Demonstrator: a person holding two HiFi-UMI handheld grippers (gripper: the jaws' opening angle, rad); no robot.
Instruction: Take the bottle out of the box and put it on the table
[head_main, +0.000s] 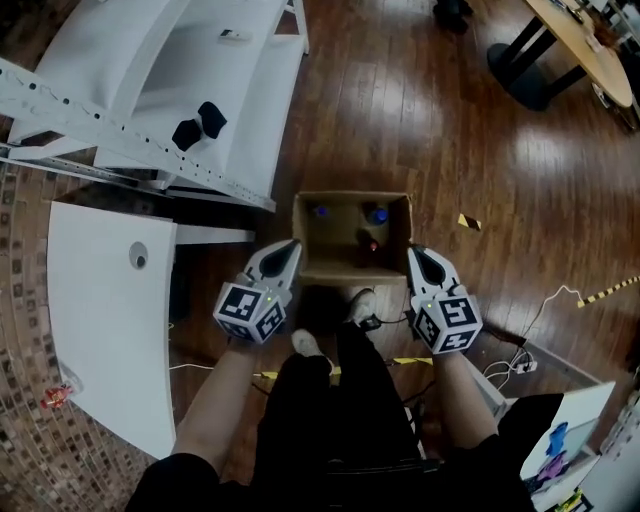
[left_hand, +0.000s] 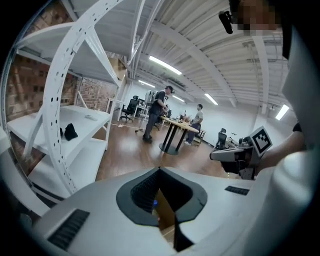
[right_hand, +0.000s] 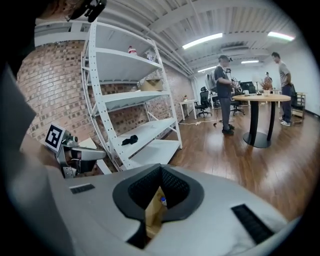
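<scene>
The left tool (head_main: 290, 247) hangs at the near-left corner of the box (head_main: 345, 268), the right tool (head_main: 417, 254) at its near-right, each closed and empty. Inside, bottles (head_main: 376, 214) seem upright, caps up. The red-capped bottle (head_main: 372, 243) is nearest, just left of the right tool.

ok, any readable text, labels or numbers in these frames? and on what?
No readable text in any view.
Left gripper, right gripper: black-and-white square markers only, no letters.
Bottles in the box: labels too small to read.
Red packet on the white table: print too small.
</scene>
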